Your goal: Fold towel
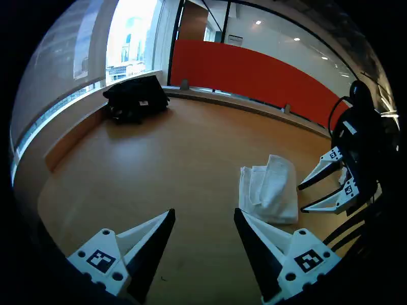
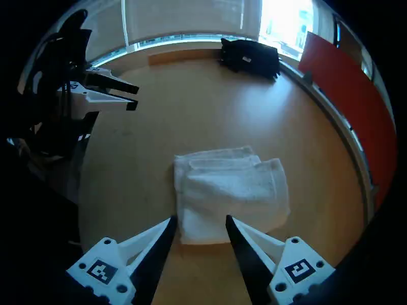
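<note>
The left claw (image 1: 204,212) stood with its two fingers wide apart and nothing between them, only bare wooden table (image 1: 168,162) showing in the gap. In the left gripper view the towel (image 1: 269,190) lay just ahead and to the right of the right-hand finger, apart from it. The towel was white, folded into a thick oblong of several layers, and rested flat on the table.

The right claw (image 2: 201,218) was also spread open and gripped nothing. In the right gripper view its fingertips sat at the near edge of the towel, one tip on either side of the middle of that edge. Whether they touched the cloth could not be told. Seen from the left gripper view, this claw reached in from the right with its tips just beside the towel's right edge, and a dark-sleeved arm held it from behind.

In the right gripper view the left claw showed far off at the upper left, over the table's edge, well apart from the towel.

Farther out, a black bag (image 1: 136,99) lay at the far end of the table below a bright window (image 1: 129,40). A long red panel (image 1: 254,71) ran along the far right side of the table.
</note>
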`<state>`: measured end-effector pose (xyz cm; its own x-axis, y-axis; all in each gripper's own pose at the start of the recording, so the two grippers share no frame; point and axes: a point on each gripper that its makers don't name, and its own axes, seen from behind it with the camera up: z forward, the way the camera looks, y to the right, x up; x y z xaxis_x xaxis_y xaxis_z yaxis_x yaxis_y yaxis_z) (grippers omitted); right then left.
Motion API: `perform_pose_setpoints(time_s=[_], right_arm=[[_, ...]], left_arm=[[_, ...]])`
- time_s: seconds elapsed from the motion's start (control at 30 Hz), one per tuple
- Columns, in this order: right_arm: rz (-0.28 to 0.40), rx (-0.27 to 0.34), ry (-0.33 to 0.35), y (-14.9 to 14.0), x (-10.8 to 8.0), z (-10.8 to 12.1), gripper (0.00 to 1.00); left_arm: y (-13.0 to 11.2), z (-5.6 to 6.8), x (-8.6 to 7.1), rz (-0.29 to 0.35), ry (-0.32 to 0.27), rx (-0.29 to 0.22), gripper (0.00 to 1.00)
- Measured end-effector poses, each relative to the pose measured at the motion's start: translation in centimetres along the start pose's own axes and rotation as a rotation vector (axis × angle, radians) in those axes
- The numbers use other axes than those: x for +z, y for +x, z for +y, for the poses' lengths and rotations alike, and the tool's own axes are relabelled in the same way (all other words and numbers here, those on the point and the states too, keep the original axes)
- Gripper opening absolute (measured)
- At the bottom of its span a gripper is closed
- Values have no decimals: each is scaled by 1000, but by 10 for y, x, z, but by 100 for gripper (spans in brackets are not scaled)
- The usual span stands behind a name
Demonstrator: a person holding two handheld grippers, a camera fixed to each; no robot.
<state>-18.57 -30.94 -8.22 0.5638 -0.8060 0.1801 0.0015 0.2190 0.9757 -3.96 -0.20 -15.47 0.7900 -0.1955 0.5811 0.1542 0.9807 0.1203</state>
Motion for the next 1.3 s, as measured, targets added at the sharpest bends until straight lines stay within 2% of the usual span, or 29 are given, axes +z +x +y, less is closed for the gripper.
perform_pose_setpoints(time_s=[0.27,0.6,1.07,1.3], right_arm=[[-3,44,-24,-15,2,-4,74],[-30,119,-50,-42,17,-17,74],[-37,178,-83,-48,24,-21,74],[-55,232,-120,-53,28,-21,74]], left_arm=[[0,5,1,-3,-14,13,85],[0,7,2,-5,-24,13,85],[0,6,4,-9,-31,16,85],[-1,6,6,-12,-34,15,85]])
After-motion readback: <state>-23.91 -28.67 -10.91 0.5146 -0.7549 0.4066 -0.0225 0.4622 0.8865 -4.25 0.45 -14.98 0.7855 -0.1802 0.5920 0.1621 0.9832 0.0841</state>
